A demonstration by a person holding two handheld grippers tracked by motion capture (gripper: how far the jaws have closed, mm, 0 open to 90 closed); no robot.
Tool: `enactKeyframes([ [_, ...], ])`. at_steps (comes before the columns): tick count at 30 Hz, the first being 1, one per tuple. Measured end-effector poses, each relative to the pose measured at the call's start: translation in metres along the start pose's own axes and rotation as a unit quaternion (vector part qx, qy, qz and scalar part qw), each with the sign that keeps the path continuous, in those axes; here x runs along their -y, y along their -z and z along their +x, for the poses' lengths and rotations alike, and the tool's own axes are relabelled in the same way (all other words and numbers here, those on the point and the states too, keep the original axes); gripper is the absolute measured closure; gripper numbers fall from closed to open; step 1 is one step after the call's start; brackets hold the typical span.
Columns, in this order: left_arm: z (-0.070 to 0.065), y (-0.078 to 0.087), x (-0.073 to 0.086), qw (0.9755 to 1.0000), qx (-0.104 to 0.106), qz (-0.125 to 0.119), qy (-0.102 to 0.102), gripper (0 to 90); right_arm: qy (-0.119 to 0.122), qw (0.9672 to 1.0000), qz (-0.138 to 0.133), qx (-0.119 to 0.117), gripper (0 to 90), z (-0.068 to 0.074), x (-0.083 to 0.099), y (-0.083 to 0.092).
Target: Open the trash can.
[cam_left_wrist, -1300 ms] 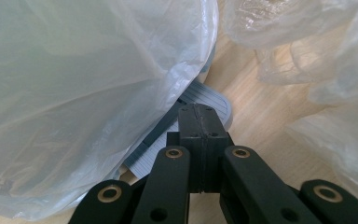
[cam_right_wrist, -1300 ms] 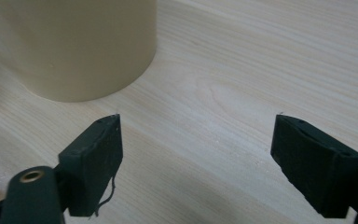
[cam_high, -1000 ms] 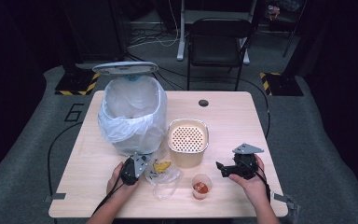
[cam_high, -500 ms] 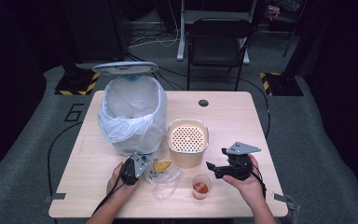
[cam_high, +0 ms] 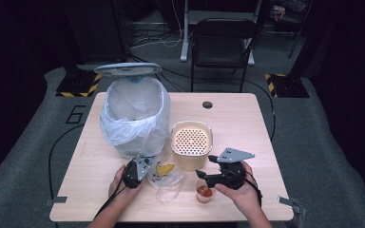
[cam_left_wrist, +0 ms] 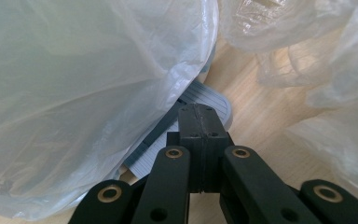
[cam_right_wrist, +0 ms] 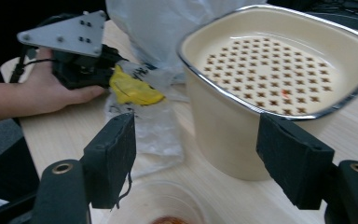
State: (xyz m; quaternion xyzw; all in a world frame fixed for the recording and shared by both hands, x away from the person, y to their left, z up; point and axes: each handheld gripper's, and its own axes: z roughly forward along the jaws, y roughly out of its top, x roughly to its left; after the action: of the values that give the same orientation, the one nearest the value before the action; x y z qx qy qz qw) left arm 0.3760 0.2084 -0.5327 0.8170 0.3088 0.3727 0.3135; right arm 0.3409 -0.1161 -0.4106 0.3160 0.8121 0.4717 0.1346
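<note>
My left gripper is shut with nothing between its jaws; its tips lie over the grey ribbed pedal of the white-lined bin, whose lid stands open. My right gripper hovers open above a small cup of red food, pointing left. Its jaws have just been closing and nothing is held between them. Beyond them stands the cream perforated pot. A clear bag with a yellow lump lies by the left gripper.
The bin's loose liner hangs close around my left gripper. The cup's rim sits just under my right jaws. A black chair stands beyond the table's far edge. A dark hole marks the tabletop.
My right gripper has moved left and risen, from the table's right side to above the cup, and its jaws stand narrower. The left hand has stayed still.
</note>
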Motion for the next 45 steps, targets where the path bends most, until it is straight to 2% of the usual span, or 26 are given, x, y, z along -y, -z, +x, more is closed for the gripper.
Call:
enactKeyframes([
  [2, 0.0, 0.0, 0.0, 1.0, 0.0, 0.002, -0.002, 90.0, 0.005, 1.0, -0.001, 0.0, 28.1, 0.009, -0.002, -0.003],
  [5, -0.001, 0.0, 0.0, 1.0, 0.0, -0.001, 0.002, 90.0, -0.004, 1.0, -0.006, -0.004, 26.9, 0.023, -0.003, -0.009],
  [9, 0.0, 0.0, 0.0, 1.0, -0.002, -0.002, 0.0, 90.0, 0.001, 1.0, -0.009, -0.002, 25.4, 0.043, -0.003, -0.019],
  [17, 0.0, 0.0, 0.0, 1.0, -0.002, -0.002, -0.001, 90.0, -0.014, 0.9997, -0.016, 0.014, 21.6, 0.062, -0.003, -0.035],
  [18, 0.0, 0.0, 0.0, 1.0, -0.002, -0.002, -0.001, 90.0, -0.023, 0.9994, -0.015, 0.02, 20.9, 0.066, -0.002, -0.039],
  [27, 0.0, 0.0, 0.0, 1.0, -0.002, -0.003, 0.0, 90.0, -0.033, 0.999, -0.008, 0.031, 18.8, 0.082, 0.003, -0.061],
  [32, 0.0, 0.0, 0.0, 1.0, -0.002, -0.003, -0.001, 90.0, -0.025, 0.9987, -0.002, 0.044, 16.7, 0.089, 0.004, -0.073],
  [39, 0.0, -0.001, 0.0, 0.9999, -0.006, -0.008, 0.002, 90.0, -0.024, 0.9982, 0.004, 0.055, 16.7, 0.094, 0.005, -0.088],
  [43, 0.001, 0.0, 0.0, 1.0, 0.0, -0.002, -0.001, 90.0, -0.02, 0.9981, 0.01, 0.057, 15.1, 0.094, 0.007, -0.098],
  [45, 0.001, 0.0, 0.0, 1.0, -0.001, -0.004, 0.0, 90.0, -0.025, 0.9979, 0.013, 0.058, 14.8, 0.095, 0.007, -0.101],
])
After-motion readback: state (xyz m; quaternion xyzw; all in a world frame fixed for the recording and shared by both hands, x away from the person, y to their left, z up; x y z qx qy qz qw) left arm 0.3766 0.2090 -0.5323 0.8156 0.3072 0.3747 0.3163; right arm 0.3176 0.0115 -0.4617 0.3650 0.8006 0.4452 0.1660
